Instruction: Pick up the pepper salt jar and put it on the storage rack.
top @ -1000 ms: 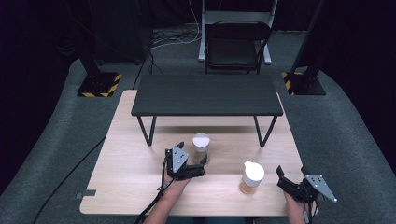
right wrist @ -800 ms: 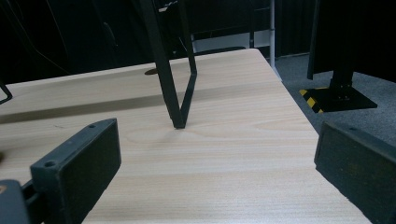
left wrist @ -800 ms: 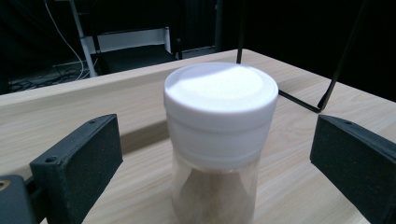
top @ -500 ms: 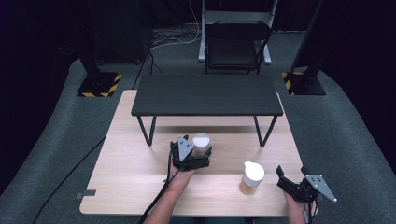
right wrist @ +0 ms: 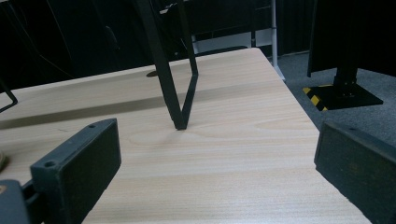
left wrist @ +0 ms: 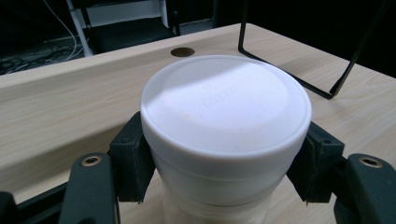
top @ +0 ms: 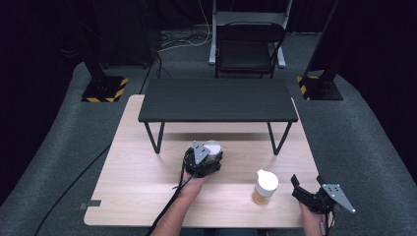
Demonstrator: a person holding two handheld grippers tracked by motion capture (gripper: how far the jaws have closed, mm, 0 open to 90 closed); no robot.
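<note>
- Progress check: my left gripper (top: 209, 158) has its jaws closed snug on both sides of the squat white plastic tub with a flat lid (left wrist: 224, 126), just under the lid rim. It's standing on the pale wooden bench (top: 133, 187), near centre, just in front of the black metal riser shelf (top: 216, 101).
- Grab looks done to me; lifting and placing is what's left.
- My right gripper (right wrist: 215, 168) idles at 4 o'clock, jaws wide apart, holding nothing.
- Count: two containers, the tub plus a white-lidded cup of amber stuff (top: 265, 187) at 5 o'clock. One shelf, two grippers.

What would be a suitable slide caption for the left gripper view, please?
Left gripper with its black jaws set on both sides of a white lidded cup standing on the wooden table.
</note>
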